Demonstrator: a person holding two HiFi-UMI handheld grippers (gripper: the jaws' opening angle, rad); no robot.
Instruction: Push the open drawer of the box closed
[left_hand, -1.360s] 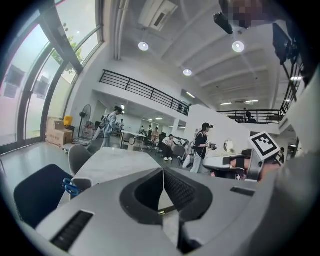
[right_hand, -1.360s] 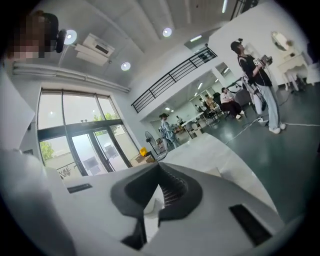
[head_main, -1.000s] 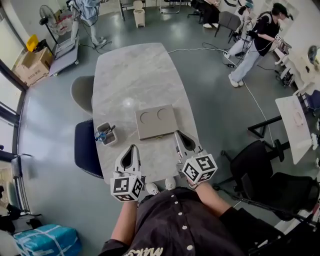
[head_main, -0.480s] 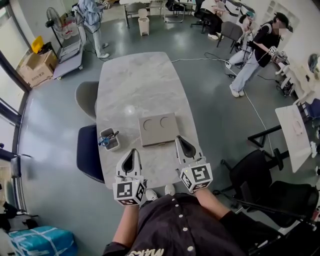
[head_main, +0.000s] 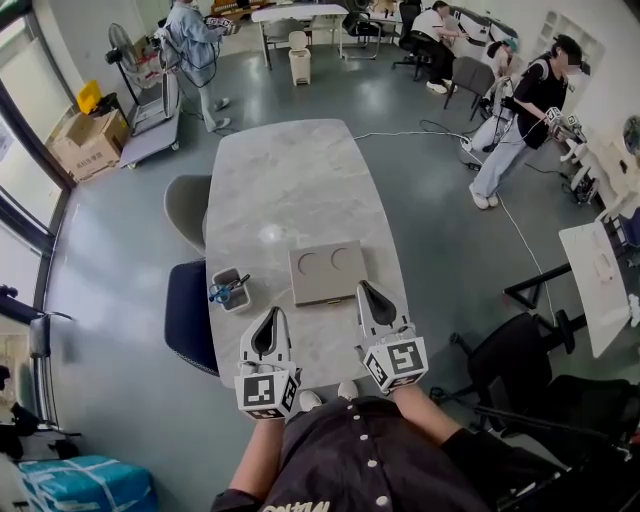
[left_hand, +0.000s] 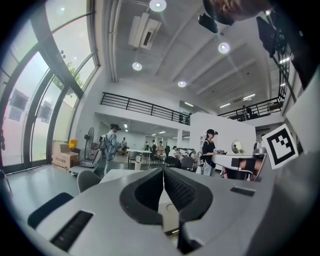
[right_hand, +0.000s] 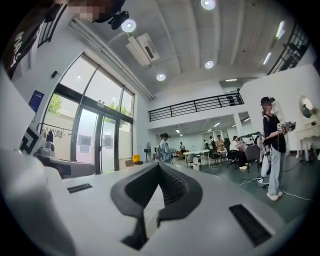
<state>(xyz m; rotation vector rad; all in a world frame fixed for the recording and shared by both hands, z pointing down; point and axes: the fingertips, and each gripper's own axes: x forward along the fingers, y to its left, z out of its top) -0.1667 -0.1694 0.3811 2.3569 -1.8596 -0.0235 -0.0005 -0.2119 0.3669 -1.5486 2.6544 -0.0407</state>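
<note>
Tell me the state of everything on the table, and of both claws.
Left claw: shut, empty, clear of the box.
Right claw: shut, empty, at the box's near right corner.
Box: lying flat, front looks flush, nothing pulled out.
Pen holder: upright, holding tools.

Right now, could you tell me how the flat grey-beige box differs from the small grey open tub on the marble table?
The flat grey-beige box is wide and low; the small grey tub is much smaller. The box has a closed top with two round dents; the tub is open, holding blue-handled items. The box lies mid-table; the tub sits near the left edge of the marble table. Both rest on it.
</note>
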